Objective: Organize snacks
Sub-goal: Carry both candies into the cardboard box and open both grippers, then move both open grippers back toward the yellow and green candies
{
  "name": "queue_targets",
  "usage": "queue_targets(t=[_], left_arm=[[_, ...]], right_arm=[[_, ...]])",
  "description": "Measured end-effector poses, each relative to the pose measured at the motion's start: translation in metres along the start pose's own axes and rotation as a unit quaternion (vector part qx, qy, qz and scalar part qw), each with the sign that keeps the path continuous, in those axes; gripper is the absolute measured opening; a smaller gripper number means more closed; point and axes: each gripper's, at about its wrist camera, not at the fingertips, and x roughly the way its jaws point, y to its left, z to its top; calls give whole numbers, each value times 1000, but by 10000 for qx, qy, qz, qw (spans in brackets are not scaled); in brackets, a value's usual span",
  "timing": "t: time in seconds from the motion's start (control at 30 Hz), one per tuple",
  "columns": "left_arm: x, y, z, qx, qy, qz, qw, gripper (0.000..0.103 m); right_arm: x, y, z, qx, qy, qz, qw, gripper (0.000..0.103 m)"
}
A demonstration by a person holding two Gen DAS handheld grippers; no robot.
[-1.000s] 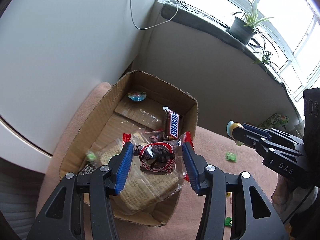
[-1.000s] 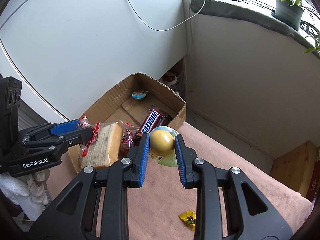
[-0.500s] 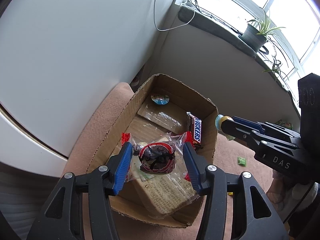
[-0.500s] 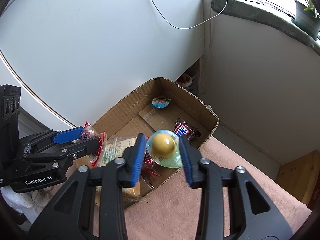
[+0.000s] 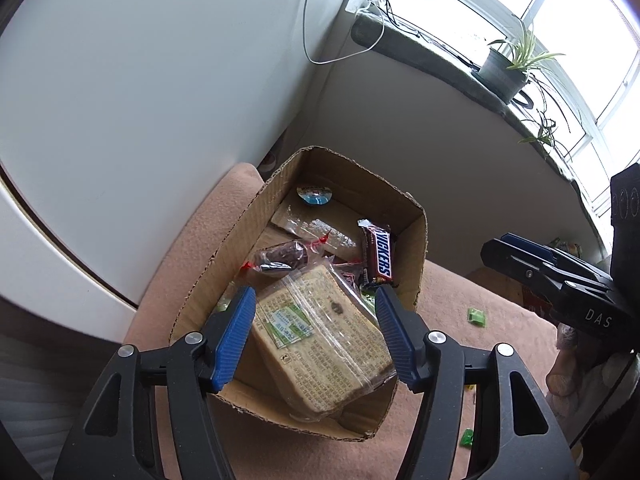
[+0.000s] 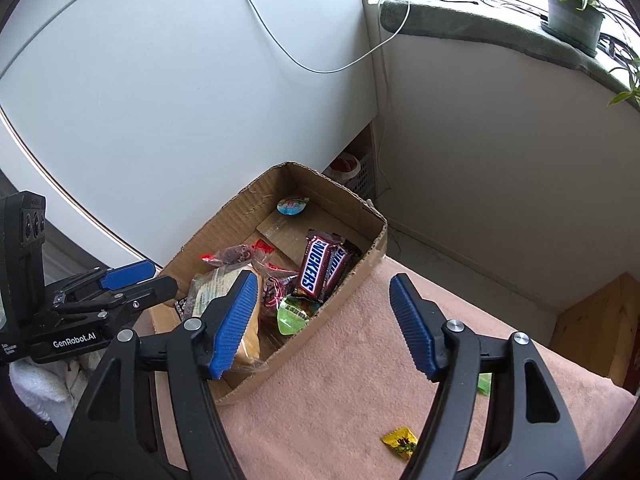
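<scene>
A cardboard box [image 5: 416, 240] sits at the far left corner of a surface covered with a pink cloth [image 6: 344, 380], and most of the snacks lie inside it. A large clear bag of crackers [image 5: 320, 340] fills the near end of the box, tilted against its near wall. Behind it lie a red-trimmed packet of dark sweets [image 5: 280, 256] and Snickers bars [image 6: 316, 266] leaning on the right wall. A green jelly cup [image 6: 296, 312] lies just in front of the bars, by the right wall. A small round blue-lidded cup [image 5: 314, 194] rests alone at the far end of the box floor.

The left claw [image 5: 316, 336] hangs above the near end of the box with its blue pads on either side of the cracker bag and clear of it; its jaws are opening and grasp nothing. The right claw [image 6: 324, 324] hangs over the right wall of the box, one pad above the crackers and the other above the cloth; its jaws are opening too, with nothing between them.

Outside the box, small green sweets [image 5: 477, 316] and a yellow packet [image 6: 399, 440] lie scattered on the cloth, well apart from it. Beyond the box stand a white wall with a hanging cable [image 6: 312, 60] and a windowsill carrying a potted plant [image 5: 505, 72].
</scene>
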Motion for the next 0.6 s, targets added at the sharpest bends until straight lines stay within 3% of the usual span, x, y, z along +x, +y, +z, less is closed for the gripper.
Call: queue_targets(t=[0.3,0.6], left_arm=[[-6,-18,-13,106,90,-121,9998,62],[1,-57,-32,465,356,-336,9977,62]], right_arm=[[-47,-31,-34,342,-102,-331,9988,71],[-76,-66,-97,661,116,-640,9957,71]])
